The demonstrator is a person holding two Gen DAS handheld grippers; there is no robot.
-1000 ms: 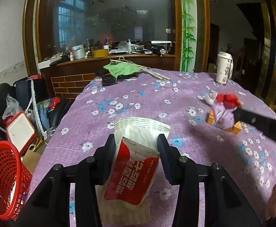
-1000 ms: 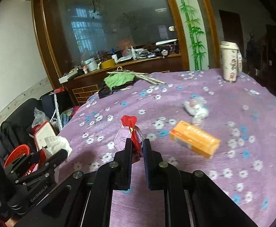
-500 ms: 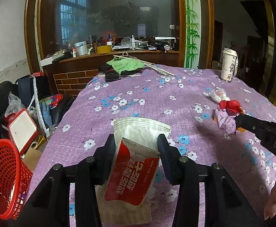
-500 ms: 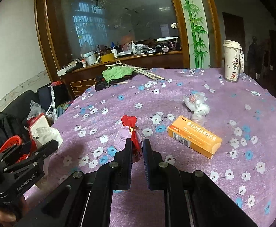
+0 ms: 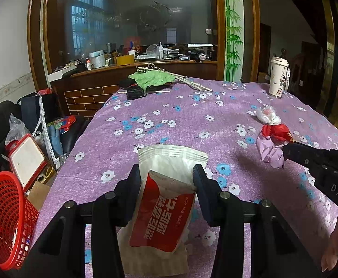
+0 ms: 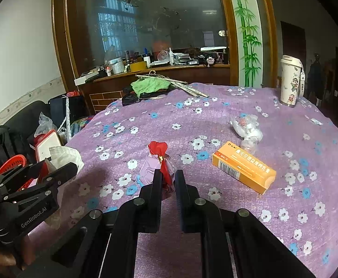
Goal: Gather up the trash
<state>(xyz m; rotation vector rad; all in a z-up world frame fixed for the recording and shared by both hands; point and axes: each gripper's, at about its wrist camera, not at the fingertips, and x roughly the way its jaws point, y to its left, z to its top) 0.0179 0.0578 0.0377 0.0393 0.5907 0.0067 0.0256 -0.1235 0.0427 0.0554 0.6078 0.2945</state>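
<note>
Both grippers held trash above the desk point(image 5: 169, 115) — the left gripper point(image 5: 166, 183) had its fingers part-open round a wet-wipe packet point(image 5: 164, 208), the right gripper point(image 6: 167, 180) had its nearly shut on a crumpled wrapper point(image 6: 158, 162). Next, I'd judge, came carrying both to the red basket point(image 5: 4, 217) left of the desk.

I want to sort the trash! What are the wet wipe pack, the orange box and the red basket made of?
Wet wipe pack: likely soft plastic film, glossy and creased, with a ridged sealed end.
Orange box: looks like thin printed cardboard, with flat sides, sharp folded edges and a barcode.
Red basket: probably moulded plastic, a shiny open mesh.

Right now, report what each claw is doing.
Left claw: closed on the wet wipe packet.
Right claw: closed on the crumpled red and lilac wrapper.
</note>
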